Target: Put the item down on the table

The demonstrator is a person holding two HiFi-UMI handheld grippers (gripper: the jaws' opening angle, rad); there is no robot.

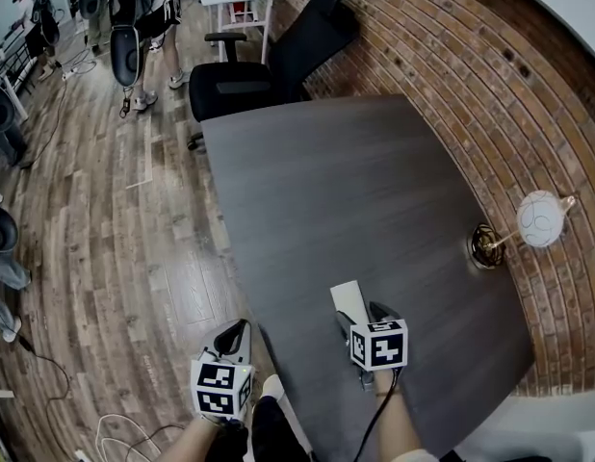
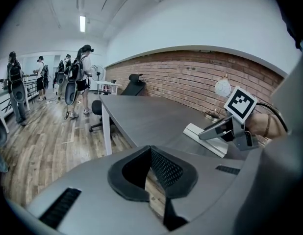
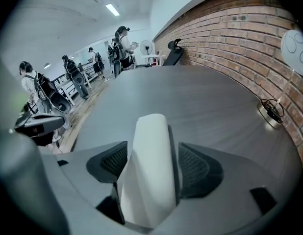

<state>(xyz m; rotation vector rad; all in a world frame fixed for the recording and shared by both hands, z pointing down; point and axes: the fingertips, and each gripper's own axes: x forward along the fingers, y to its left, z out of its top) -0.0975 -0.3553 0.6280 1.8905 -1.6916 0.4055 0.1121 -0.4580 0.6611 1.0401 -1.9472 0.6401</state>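
A white flat item (image 1: pixel 348 299) sticks out forward from my right gripper (image 1: pixel 363 318), which is shut on it low over the near part of the dark grey table (image 1: pixel 346 181). In the right gripper view the item (image 3: pixel 150 151) fills the space between the two black pads. The left gripper view shows the item (image 2: pixel 203 137) tilted, its lower edge at the tabletop; whether it touches I cannot tell. My left gripper (image 1: pixel 235 333) hangs off the table's left edge over the wooden floor, shut with nothing in it (image 2: pixel 150 153).
A white globe (image 1: pixel 540 218) on a thin stem with a brass base (image 1: pixel 486 246) stands at the table's right edge by the brick wall (image 1: pixel 452 65). A black office chair (image 1: pixel 278 61) sits at the far end. People (image 1: pixel 134 8) stand far left. Cables (image 1: pixel 115 436) lie on the floor.
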